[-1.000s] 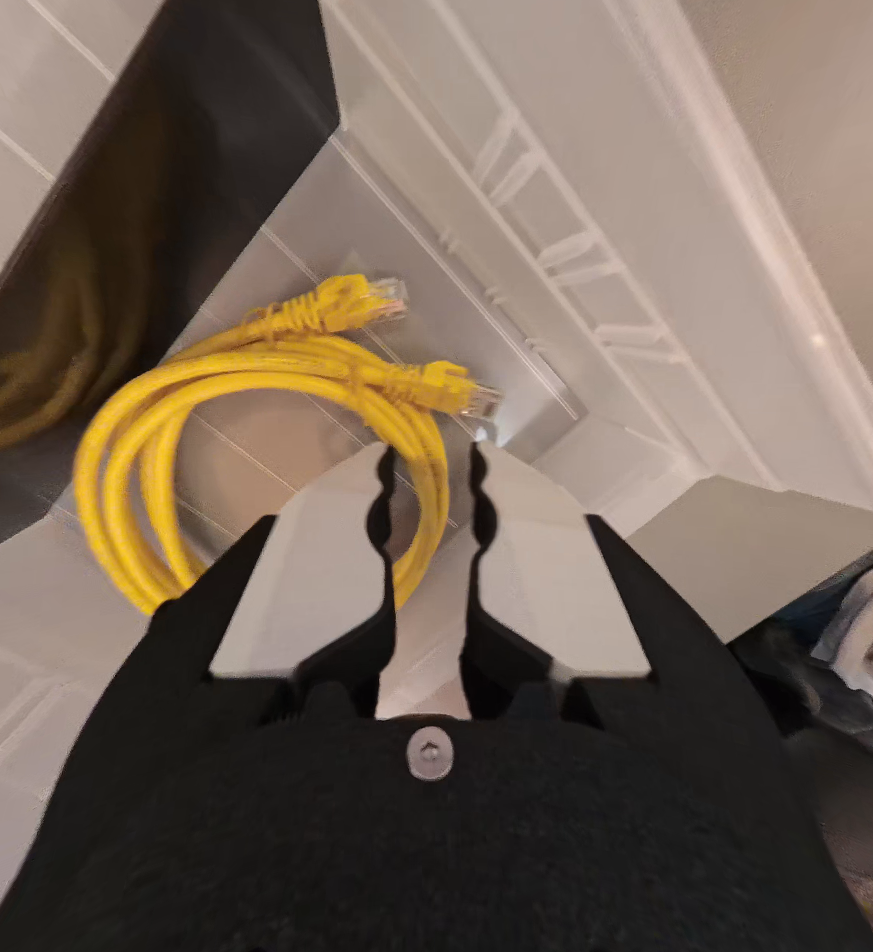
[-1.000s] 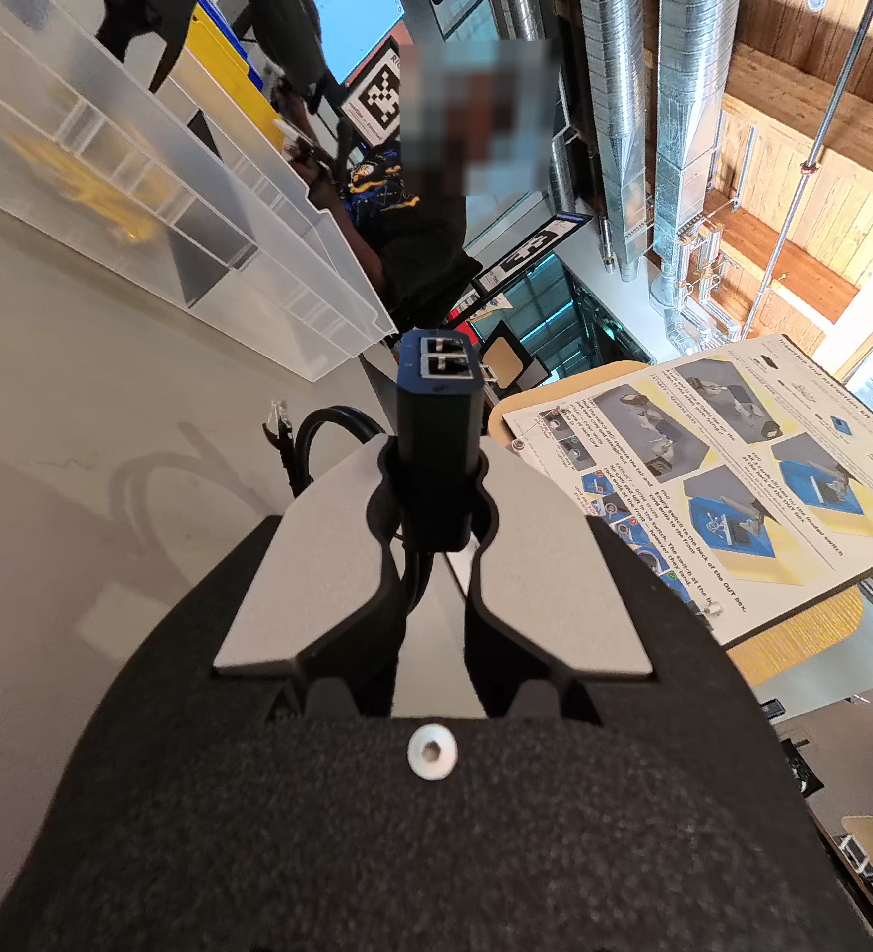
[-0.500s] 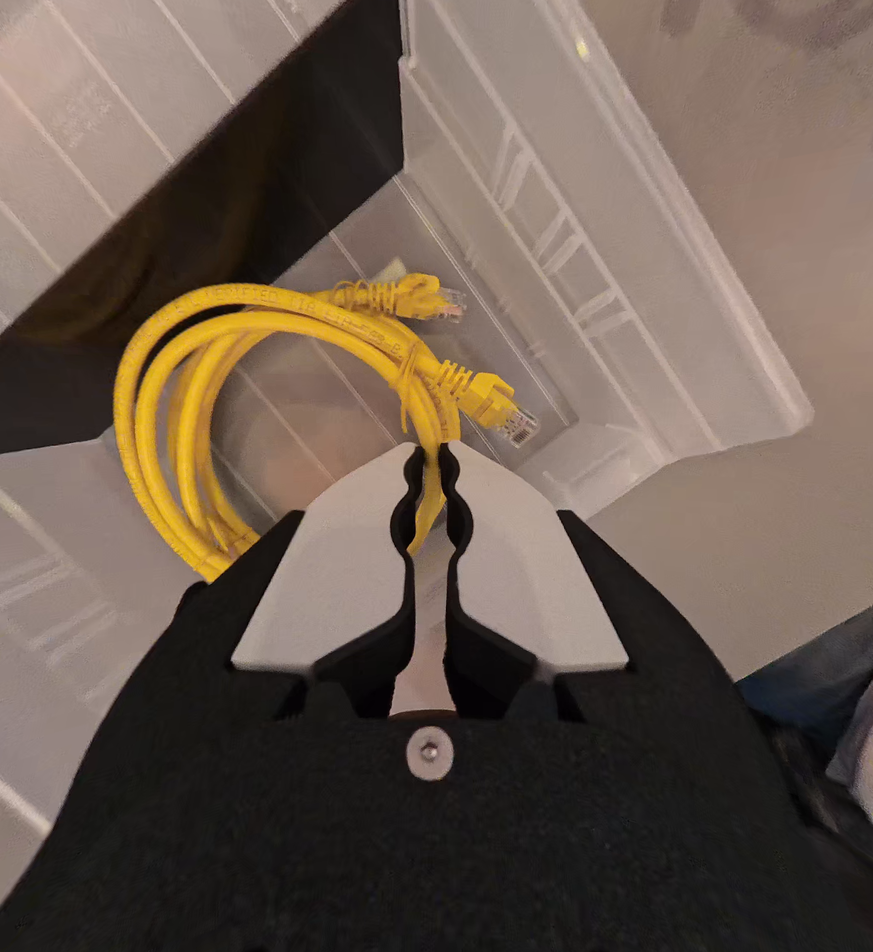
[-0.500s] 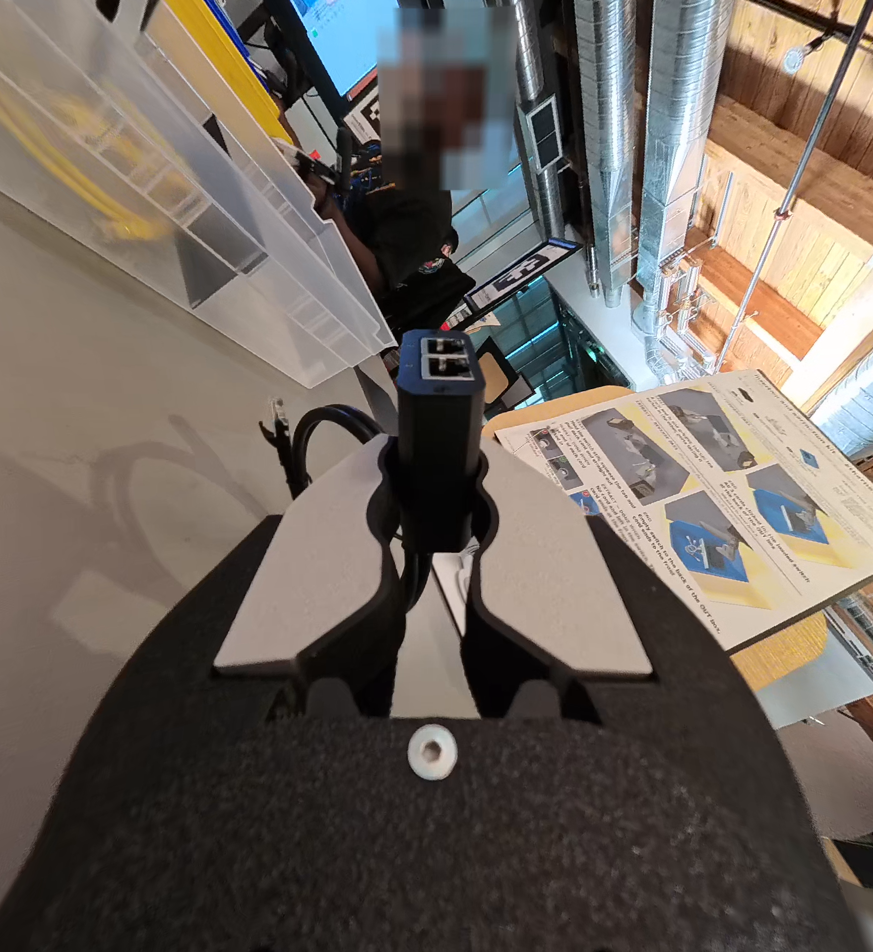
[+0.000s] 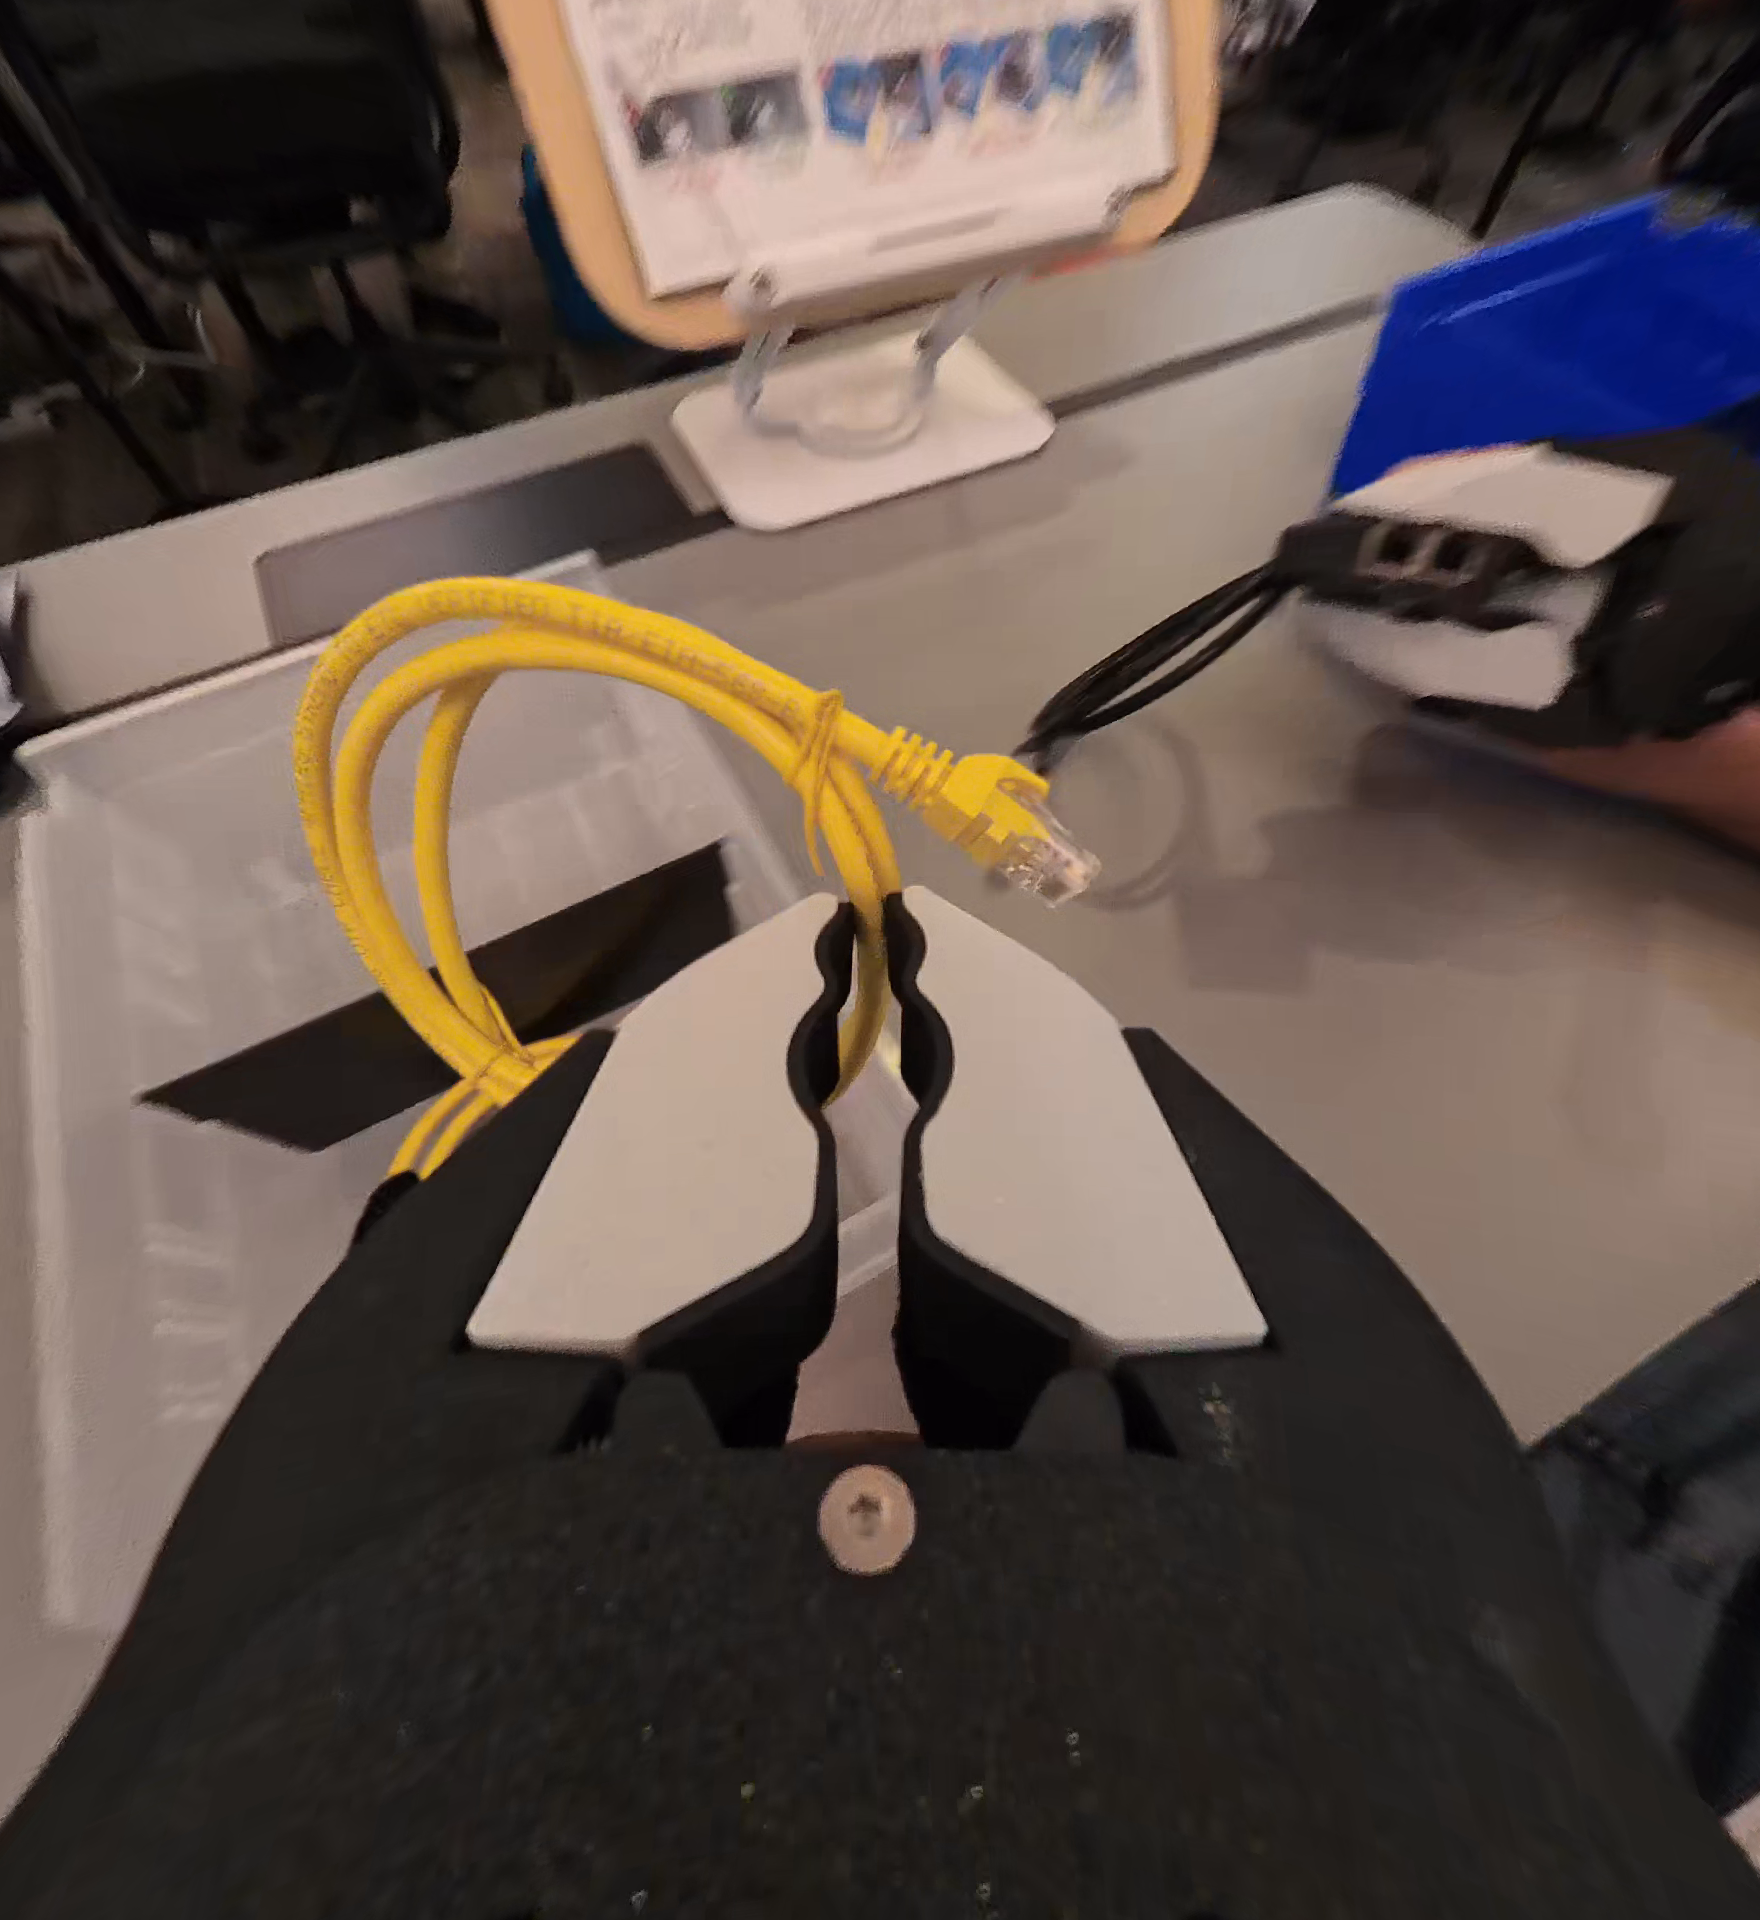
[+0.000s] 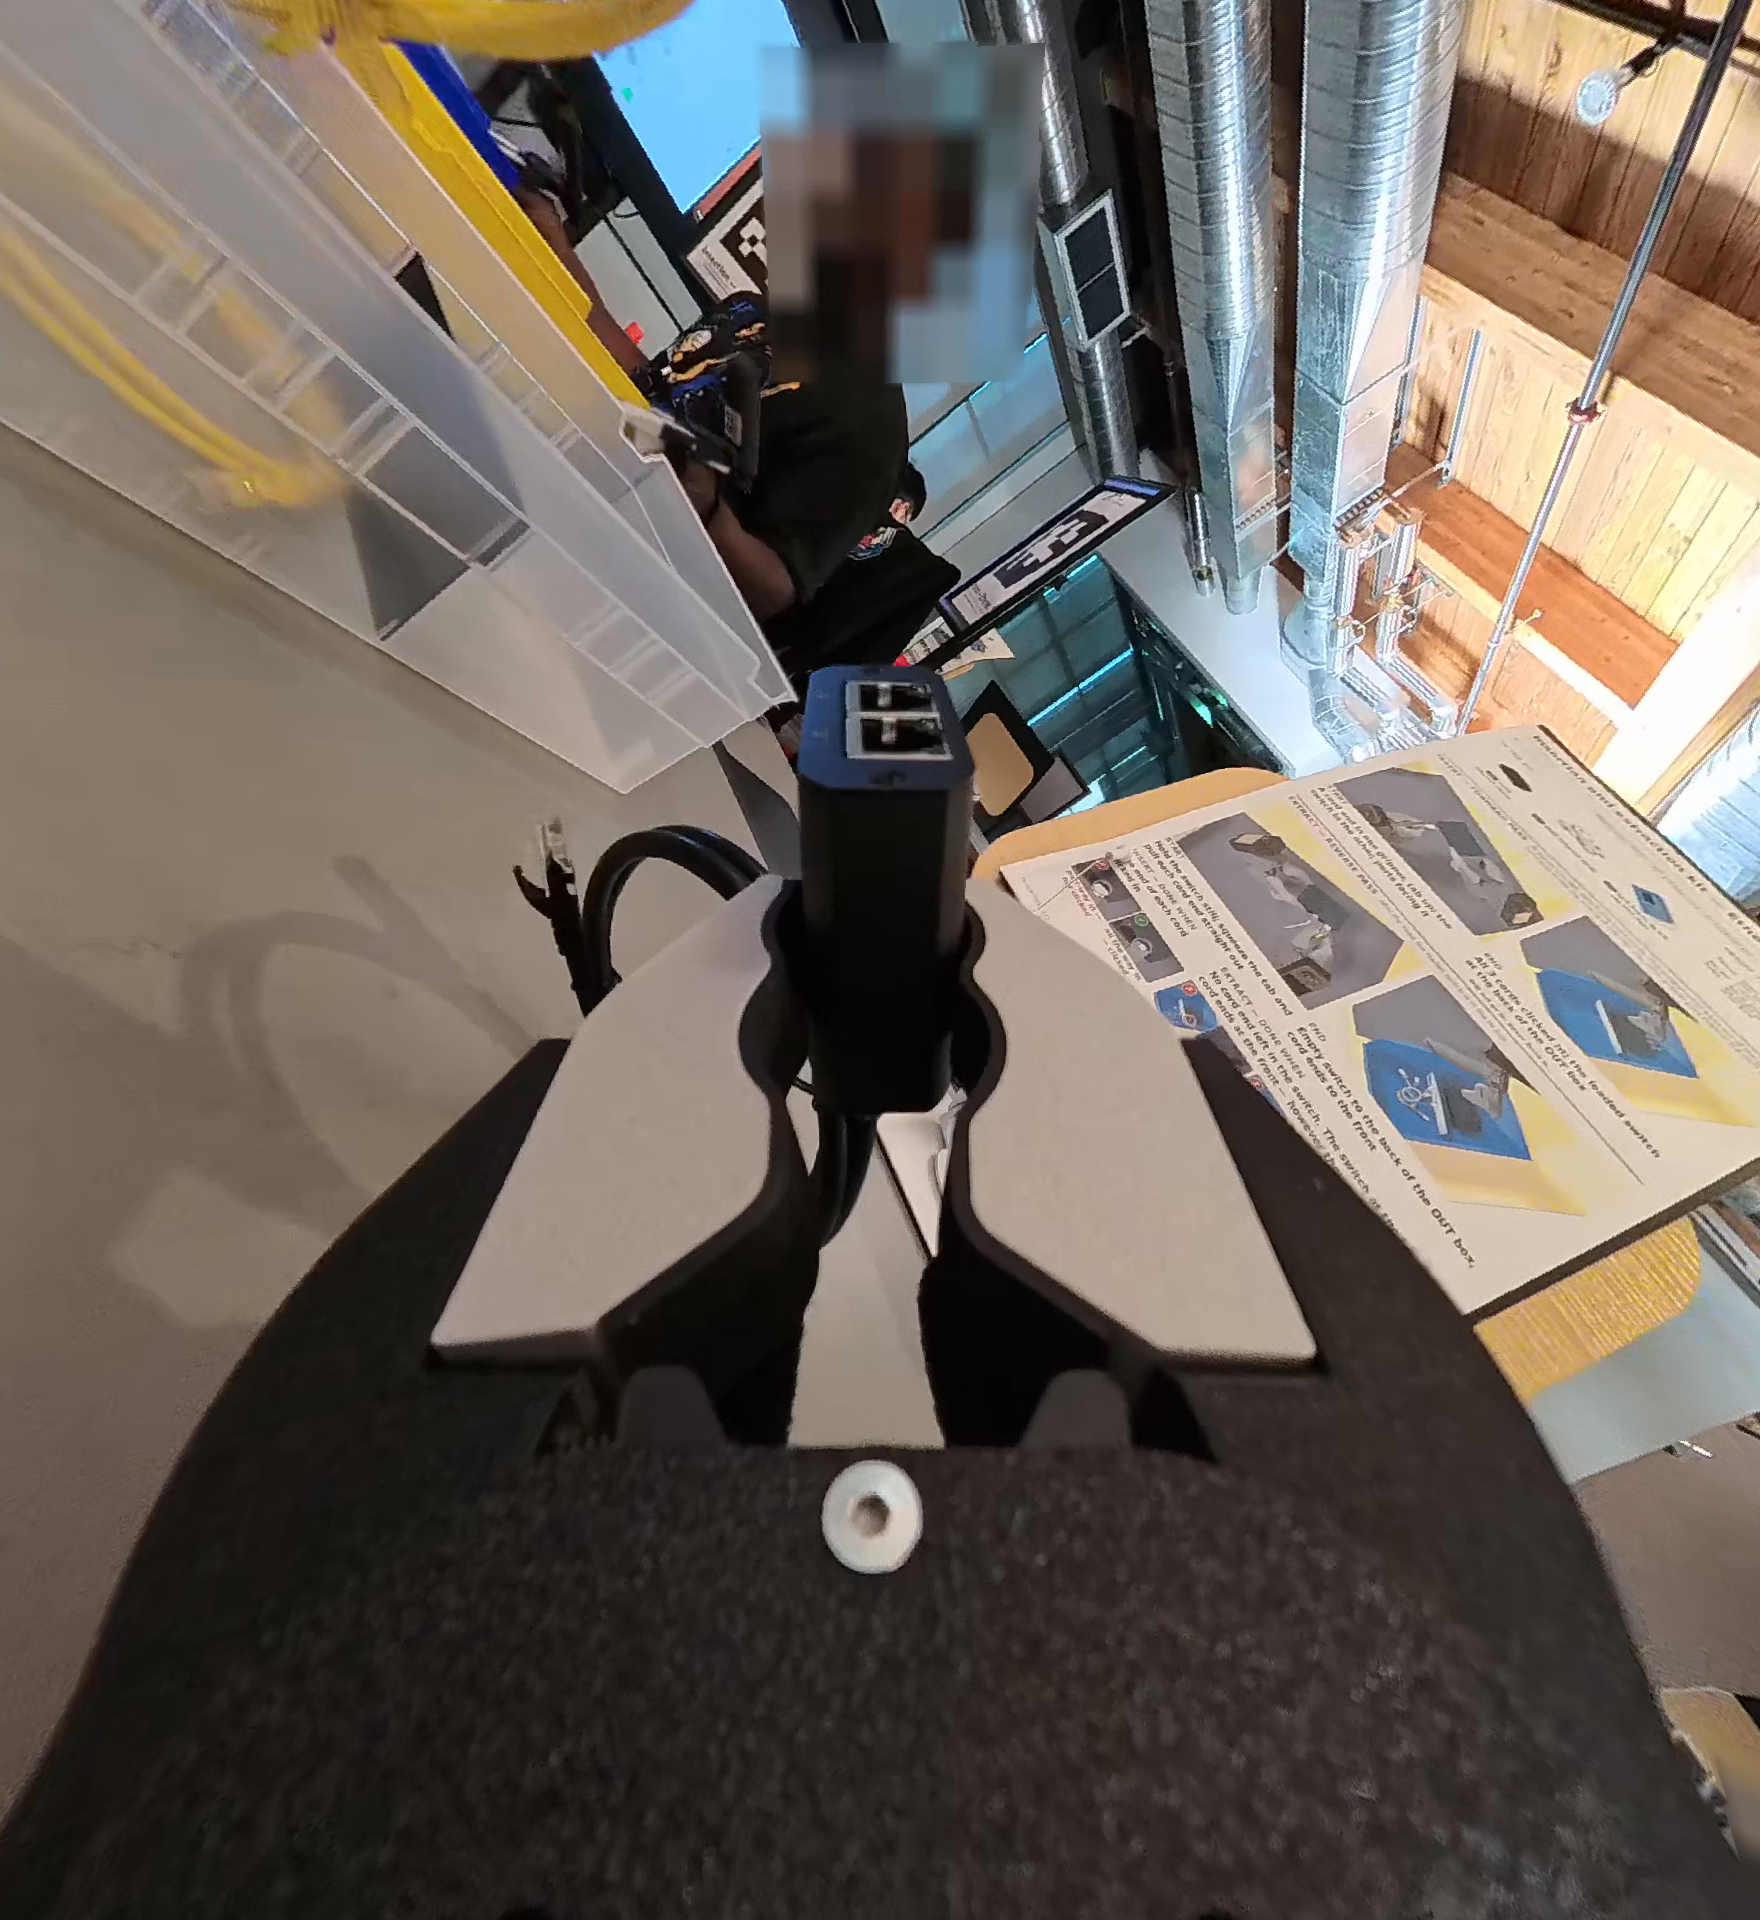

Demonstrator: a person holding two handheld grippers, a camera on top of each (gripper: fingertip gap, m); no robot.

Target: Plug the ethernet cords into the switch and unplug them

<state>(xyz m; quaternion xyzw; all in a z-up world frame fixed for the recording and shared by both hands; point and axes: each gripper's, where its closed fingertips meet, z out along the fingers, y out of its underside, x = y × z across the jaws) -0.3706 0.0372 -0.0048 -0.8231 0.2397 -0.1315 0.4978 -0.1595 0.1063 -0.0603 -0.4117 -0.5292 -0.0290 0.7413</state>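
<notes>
Yellow cord (image 5: 585, 665) fills your left wrist view — a coiled ethernet cord bound with thin yellow ties, lifted clear of the grey table (image 5: 1375, 1039). Your left tongs (image 5: 863, 914) are closed on one strand of it, both black pads pressing the cable just below the tie, and its clear-tipped plug (image 5: 1021, 831) juts out to the right just past the fingertips. Below the loop sits a clear plastic bin (image 5: 180, 935) with a dark divider.

Your right tongs (image 6: 881, 925) grip the switch (image 6: 881, 883), a dark block standing upright between the pads, its two ports (image 6: 897, 717) facing away from you and open. Black cables (image 6: 668, 873) hang from its lower end, and one black plug (image 6: 554, 883) shows beside them over the table. From the left view the switch (image 5: 1406, 561) is held well off to the right of the yellow plug — apart from it, not touching.

An instruction board (image 6: 1427, 987) stands beyond, and a person in dark clothing (image 6: 834, 499) is behind the bins.
</notes>
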